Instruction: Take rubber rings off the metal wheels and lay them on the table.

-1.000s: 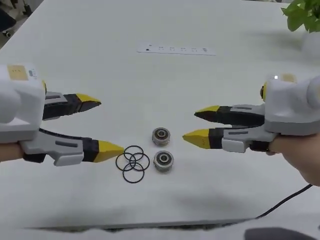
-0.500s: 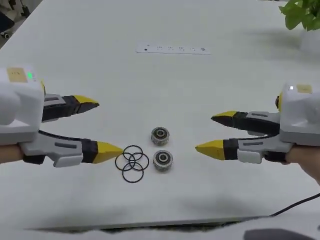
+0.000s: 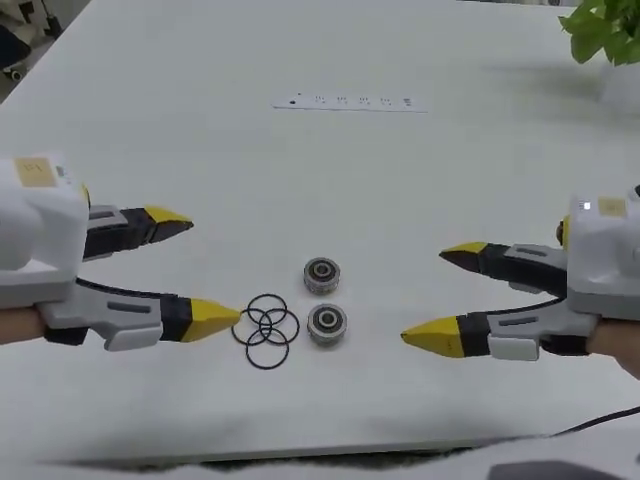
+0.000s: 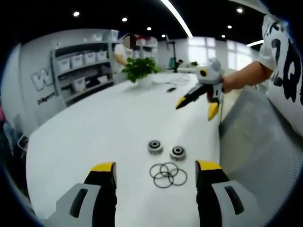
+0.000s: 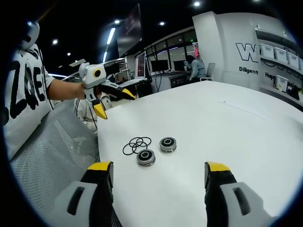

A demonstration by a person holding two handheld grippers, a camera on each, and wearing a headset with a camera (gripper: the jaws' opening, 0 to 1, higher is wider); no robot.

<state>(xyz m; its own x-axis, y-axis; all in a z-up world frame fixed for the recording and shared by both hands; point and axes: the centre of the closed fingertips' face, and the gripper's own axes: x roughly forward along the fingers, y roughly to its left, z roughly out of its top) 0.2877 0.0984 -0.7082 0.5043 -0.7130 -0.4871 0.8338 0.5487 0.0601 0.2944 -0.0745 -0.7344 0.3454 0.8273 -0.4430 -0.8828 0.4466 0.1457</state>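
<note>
the right gripper has drawn back over the past second from the two metal wheels, sliding toward the right side of the white table and nearer the person. it now hangs well apart from them. its yellow-tipped jaws have spread wider as it went. the left gripper has dropped slightly toward the table's near edge.

Open tabletop around wheels and rings
</note>
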